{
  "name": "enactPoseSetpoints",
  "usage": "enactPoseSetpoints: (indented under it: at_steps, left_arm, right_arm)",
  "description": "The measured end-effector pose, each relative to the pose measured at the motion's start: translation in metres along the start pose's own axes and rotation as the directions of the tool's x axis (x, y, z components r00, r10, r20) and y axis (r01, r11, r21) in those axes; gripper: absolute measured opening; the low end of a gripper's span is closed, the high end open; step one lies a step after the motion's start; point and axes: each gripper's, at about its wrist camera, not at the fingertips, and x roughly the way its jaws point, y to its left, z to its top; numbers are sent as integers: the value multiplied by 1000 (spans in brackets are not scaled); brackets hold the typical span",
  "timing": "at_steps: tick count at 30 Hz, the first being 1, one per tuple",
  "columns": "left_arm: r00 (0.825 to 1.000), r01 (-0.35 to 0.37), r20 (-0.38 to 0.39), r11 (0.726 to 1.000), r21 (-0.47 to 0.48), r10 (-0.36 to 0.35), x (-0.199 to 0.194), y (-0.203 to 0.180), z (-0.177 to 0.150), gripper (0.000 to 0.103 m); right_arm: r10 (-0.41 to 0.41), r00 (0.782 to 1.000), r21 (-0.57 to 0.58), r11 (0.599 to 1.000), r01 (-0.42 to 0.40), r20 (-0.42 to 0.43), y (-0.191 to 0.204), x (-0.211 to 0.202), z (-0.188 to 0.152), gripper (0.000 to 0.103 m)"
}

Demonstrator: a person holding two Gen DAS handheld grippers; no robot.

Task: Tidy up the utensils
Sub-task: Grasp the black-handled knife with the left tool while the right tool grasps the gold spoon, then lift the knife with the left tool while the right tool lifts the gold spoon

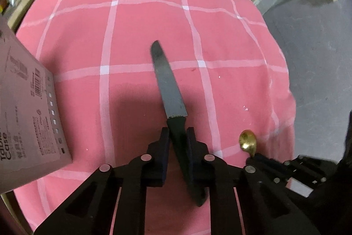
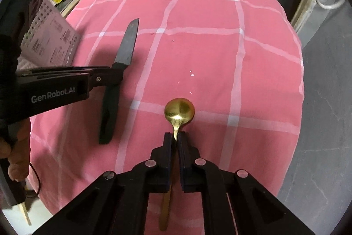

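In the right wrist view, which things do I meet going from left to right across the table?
Pink tableware case → left gripper → black knife → gold spoon, in the right gripper.

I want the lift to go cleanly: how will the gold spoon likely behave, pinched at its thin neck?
The spoon looks like polished metal, so probably stiff but slippery. The right gripper pinches its narrow neck, so the long handle may pivot downward. It looks thin, so likely light.

Pink checked tablecloth (image 2: 220,58): knife (image 2: 126,45), spoon (image 2: 179,110), box (image 2: 50,45).
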Motion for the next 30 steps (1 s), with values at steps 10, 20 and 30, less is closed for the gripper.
enactPoseSetpoints:
  at_steps: [10,20,30]
  left_arm:
    - [995,65,70,996,57,-69,-10,-17,-35,6]
    - [989,88,116,994,68,-95,-24,-15,-49,3]
    - [997,73,10,983,168,-76,-9,-29,-37,3]
  right_arm:
    - [145,987,55,987,-150,72,-17,-14,-23,4]
    - [196,968,90,973,-212,154,-26,-30,-33,4]
    - [200,960,100,970,-222,197,-35,-32,-37,4]
